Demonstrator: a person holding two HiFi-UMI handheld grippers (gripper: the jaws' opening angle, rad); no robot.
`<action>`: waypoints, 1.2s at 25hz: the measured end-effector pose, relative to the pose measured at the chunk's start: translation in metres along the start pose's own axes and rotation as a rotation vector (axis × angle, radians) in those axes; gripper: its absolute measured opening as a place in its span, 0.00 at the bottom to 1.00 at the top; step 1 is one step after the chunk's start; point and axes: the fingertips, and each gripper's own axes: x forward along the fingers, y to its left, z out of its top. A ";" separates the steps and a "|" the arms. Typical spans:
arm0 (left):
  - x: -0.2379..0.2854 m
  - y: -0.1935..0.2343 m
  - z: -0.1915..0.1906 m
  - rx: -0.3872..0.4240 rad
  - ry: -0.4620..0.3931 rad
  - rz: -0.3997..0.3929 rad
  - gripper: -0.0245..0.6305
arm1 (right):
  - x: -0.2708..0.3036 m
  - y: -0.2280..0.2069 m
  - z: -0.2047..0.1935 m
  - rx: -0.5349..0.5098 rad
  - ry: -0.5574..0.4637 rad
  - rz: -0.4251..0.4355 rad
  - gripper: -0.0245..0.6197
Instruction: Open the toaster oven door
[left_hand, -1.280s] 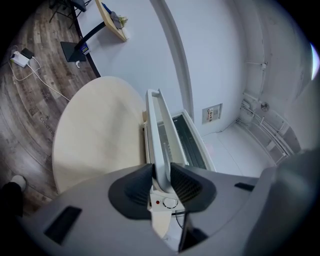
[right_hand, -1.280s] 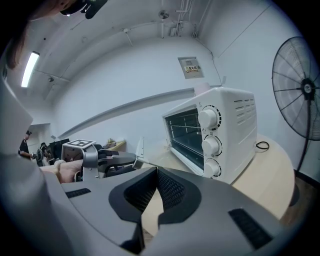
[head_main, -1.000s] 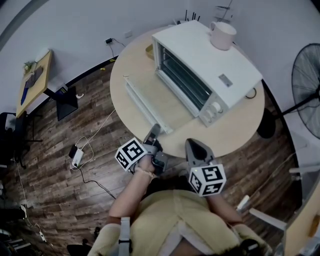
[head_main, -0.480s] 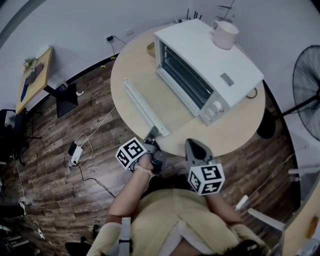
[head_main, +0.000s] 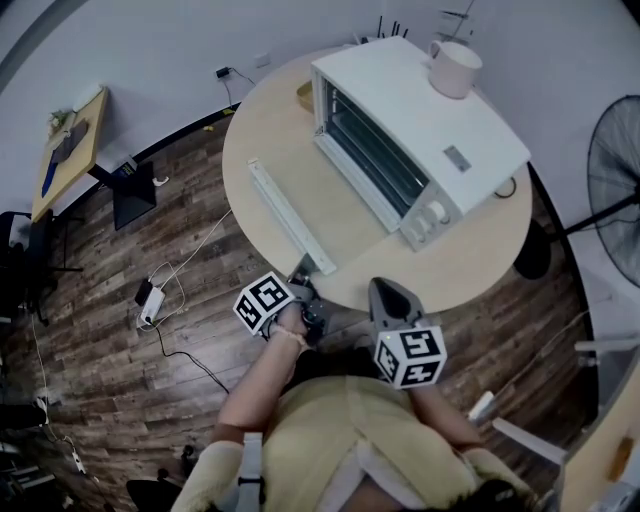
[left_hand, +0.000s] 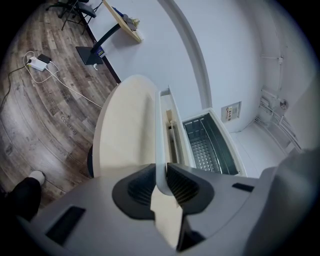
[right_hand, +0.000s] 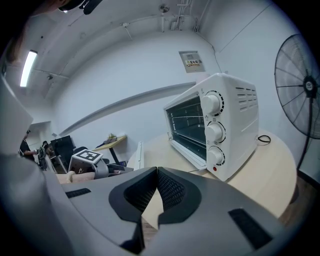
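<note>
Head view: on the round surface (head_main: 270, 125) the white toaster oven (head_main: 440, 110) stands with its door (head_main: 325, 200) swung fully down, flat over the tabletop. Across the last second the door has not dropped any further, and its long pale handle (head_main: 288, 213) lies at the same slant toward the person. Only the left gripper (head_main: 305, 272) has shifted a touch along with the camera. Judging from that, the opening is done, and what remains is to let go and draw the hand back.

The left gripper view shows the jaws still clamped on the near end of the handle, the bar running up from between the pads, with the oven's wire rack (left_hand: 202, 150) bare beyond. The right gripper (head_main: 385, 292) hovers over the surface's near edge, well apart from the door. In its own view its jaws are pressed together with nothing between them.

Around the rig, a floor fan (head_main: 615, 170) stands off to the right and a small side desk (head_main: 65, 150) far left. A pale mug (head_main: 455, 68) sits on the oven's top, clear of the door. A dark cable (head_main: 505, 187) loops behind the oven, and a power strip (head_main: 150, 295) lies on the floor. Nothing sits where the door lies, so the left gripper looks free to back straight out.
</note>
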 end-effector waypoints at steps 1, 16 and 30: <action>0.001 0.002 0.000 -0.003 -0.001 0.007 0.15 | 0.000 0.000 0.000 0.000 0.001 0.000 0.04; 0.004 0.019 -0.003 -0.040 -0.021 0.062 0.14 | 0.000 -0.001 -0.005 0.006 0.015 0.006 0.04; 0.002 0.025 -0.004 -0.048 -0.029 0.085 0.14 | 0.001 -0.002 -0.009 0.007 0.028 0.008 0.04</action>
